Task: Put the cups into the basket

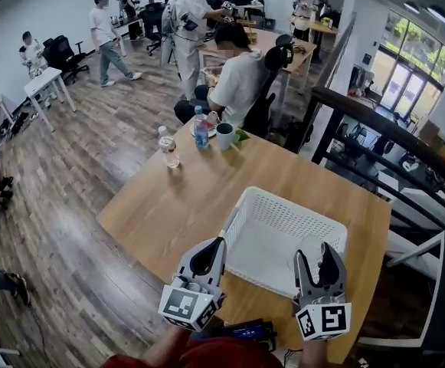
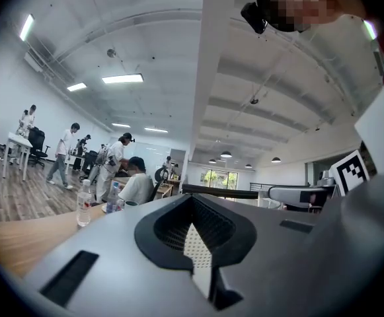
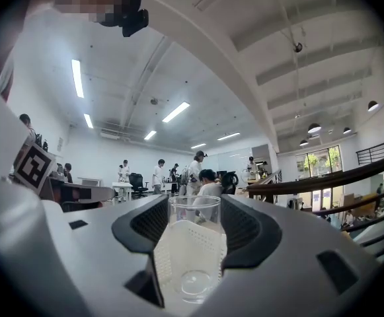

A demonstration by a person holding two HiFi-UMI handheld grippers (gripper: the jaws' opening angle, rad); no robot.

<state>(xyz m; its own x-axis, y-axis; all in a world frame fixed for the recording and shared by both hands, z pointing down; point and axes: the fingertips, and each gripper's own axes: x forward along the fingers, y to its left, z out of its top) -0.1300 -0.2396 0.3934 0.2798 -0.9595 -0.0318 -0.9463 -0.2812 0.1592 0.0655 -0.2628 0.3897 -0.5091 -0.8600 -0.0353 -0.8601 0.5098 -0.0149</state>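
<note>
A clear plastic cup (image 3: 195, 243) stands upright between the pads of my right gripper (image 3: 193, 207), which is shut on it. In the head view that gripper (image 1: 315, 253) hovers over the near right corner of the white perforated basket (image 1: 283, 199), and the cup (image 1: 311, 250) shows only as a pale shape between the fingers. My left gripper (image 1: 220, 241) sits at the basket's near left rim, its fingers meeting at the tips with nothing held. Through the thin gap in the left gripper (image 2: 193, 223) I see a strip of the basket (image 2: 197, 256).
The basket lies on a wooden table (image 1: 168, 205). At the far edge stand two water bottles (image 1: 168, 148) (image 1: 201, 127) and a mug (image 1: 224, 136), with a seated person (image 1: 237, 75) behind. A black railing (image 1: 391, 136) runs on the right. A dark device (image 1: 245, 330) lies at the near edge.
</note>
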